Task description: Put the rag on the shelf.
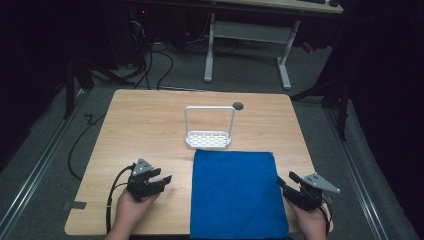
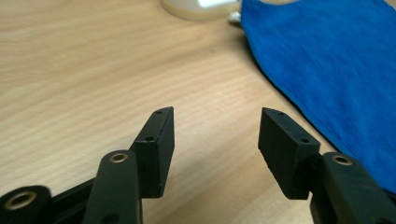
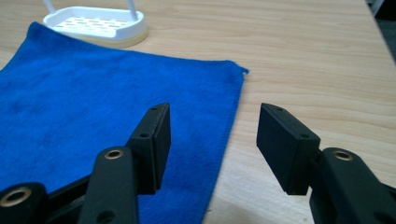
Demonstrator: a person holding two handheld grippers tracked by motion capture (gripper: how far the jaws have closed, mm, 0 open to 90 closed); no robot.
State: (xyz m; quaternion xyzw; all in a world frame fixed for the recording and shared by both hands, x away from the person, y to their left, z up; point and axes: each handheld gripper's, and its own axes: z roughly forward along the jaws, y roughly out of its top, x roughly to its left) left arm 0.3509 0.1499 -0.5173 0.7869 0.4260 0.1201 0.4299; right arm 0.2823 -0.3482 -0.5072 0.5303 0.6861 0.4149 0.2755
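Observation:
A blue towel (image 1: pixel 235 192) lies flat on the near middle of the wooden table (image 1: pixel 150 125), reaching the front edge. Behind it, touching its far edge, stands a small white rack (image 1: pixel 209 138) with a perforated base and a tall hoop handle. My left gripper (image 1: pixel 163 179) rests on the table left of the towel, open and empty. My right gripper (image 1: pixel 286 181) sits at the towel's right edge, open and empty. The towel (image 2: pixel 336 60) shows to the right in the left gripper view. In the right gripper view the towel (image 3: pixel 93 107) lies under the left jaw, with the rack (image 3: pixel 95 24) beyond.
A round grommet hole (image 1: pixel 238 105) sits near the table's far edge. Beyond the table stands a white-legged desk (image 1: pixel 250 40) on grey carpet with cables. A strip of grey tape (image 1: pixel 75 205) marks the table's near left corner.

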